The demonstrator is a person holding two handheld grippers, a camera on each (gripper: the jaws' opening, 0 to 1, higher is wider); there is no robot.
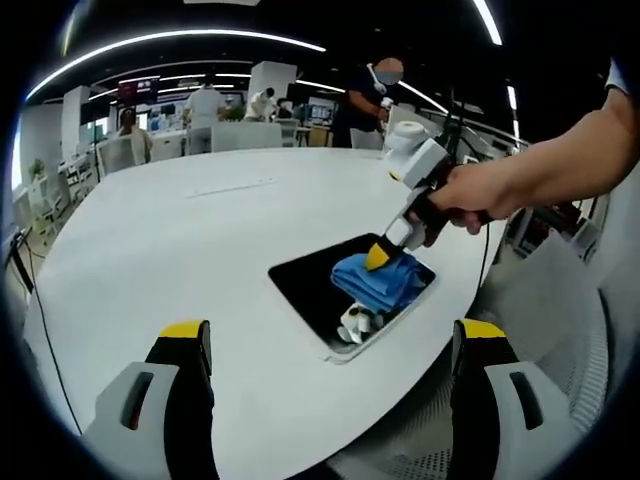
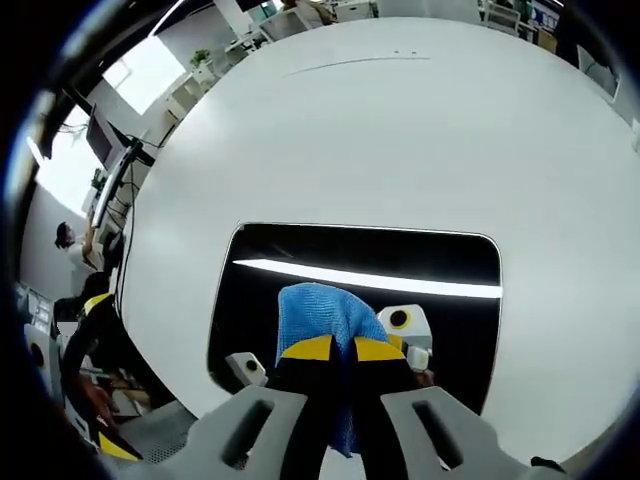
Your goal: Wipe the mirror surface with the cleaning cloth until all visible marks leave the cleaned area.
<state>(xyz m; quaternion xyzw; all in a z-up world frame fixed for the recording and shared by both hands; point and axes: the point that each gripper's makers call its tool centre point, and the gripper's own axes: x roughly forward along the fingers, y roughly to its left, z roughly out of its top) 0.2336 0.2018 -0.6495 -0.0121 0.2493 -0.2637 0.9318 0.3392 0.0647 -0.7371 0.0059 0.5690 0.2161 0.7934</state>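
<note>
A rectangular mirror (image 1: pixel 305 283) (image 2: pixel 300 245) lies flat on the white table near its edge, reflecting dark ceiling and a light strip. A blue cleaning cloth (image 1: pixel 378 282) (image 2: pixel 318 312) rests bunched on the mirror. My right gripper (image 2: pixel 343 348) (image 1: pixel 379 257) is shut on the cloth, pressing it down onto the glass; a person's hand holds it. My left gripper (image 1: pixel 332 338) hovers open above the table's near edge, well short of the mirror, with nothing between its fingers.
The white oval table (image 1: pixel 180 230) (image 2: pixel 400 120) stretches far behind the mirror. Several people stand at desks in the background office. A grey mesh chair (image 1: pixel 560 330) sits off the table's right edge.
</note>
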